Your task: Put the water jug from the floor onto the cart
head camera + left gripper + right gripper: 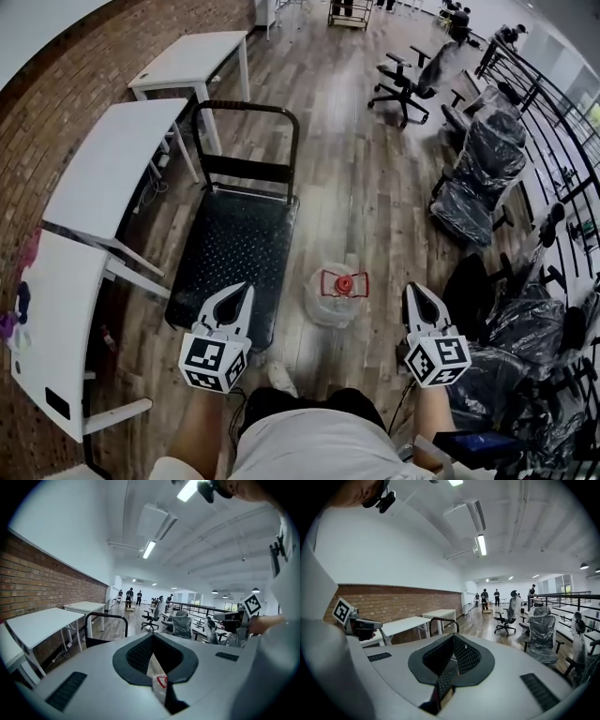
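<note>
The clear water jug (334,296) with a red cap stands upright on the wood floor, just right of the black platform cart (234,251). The cart's deck is bare and its push handle (249,109) is at the far end. My left gripper (244,294) hovers over the cart's near right corner, left of the jug. Its jaws are slightly apart, and the jug (159,682) shows through the gap in the left gripper view (154,665). My right gripper (413,294) hangs right of the jug, shut on nothing, pads together (449,663). Neither gripper touches the jug.
White desks (111,167) line the brick wall on the left, close beside the cart. Plastic-wrapped office chairs (487,159) and a black railing (548,89) crowd the right side. More chairs (405,80) and people stand far down the room. My shoe (280,377) is behind the jug.
</note>
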{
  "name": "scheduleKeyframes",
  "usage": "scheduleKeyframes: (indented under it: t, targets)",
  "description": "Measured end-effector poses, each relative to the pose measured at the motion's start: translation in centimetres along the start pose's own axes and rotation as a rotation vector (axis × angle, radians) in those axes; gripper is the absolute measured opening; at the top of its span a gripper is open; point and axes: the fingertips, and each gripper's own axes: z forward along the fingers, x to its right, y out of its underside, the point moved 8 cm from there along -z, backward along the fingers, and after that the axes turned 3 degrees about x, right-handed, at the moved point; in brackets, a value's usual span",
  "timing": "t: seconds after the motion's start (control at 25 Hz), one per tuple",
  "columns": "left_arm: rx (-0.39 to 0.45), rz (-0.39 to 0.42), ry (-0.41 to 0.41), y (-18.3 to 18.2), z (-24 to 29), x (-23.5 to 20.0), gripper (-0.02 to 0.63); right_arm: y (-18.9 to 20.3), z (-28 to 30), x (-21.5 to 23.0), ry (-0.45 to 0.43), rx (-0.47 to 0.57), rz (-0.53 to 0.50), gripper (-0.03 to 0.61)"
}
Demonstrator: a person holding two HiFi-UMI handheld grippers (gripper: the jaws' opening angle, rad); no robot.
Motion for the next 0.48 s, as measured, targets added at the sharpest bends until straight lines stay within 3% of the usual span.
scheduleKeyframes:
  t: [0.2, 0.48]
  targets:
    - [-0.011, -0.015, -0.025, 0.2, 1.7, -3.4, 0.000, 0.3, 3.6, -1.3, -0.035, -0.029, -0.019, 0.003]
    - [-0.049, -0.036, -0.100, 2.0, 3.5, -3.1, 0.000, 2.3, 8.3, 1.6, -0.108, -0.088, -0.012, 0.003]
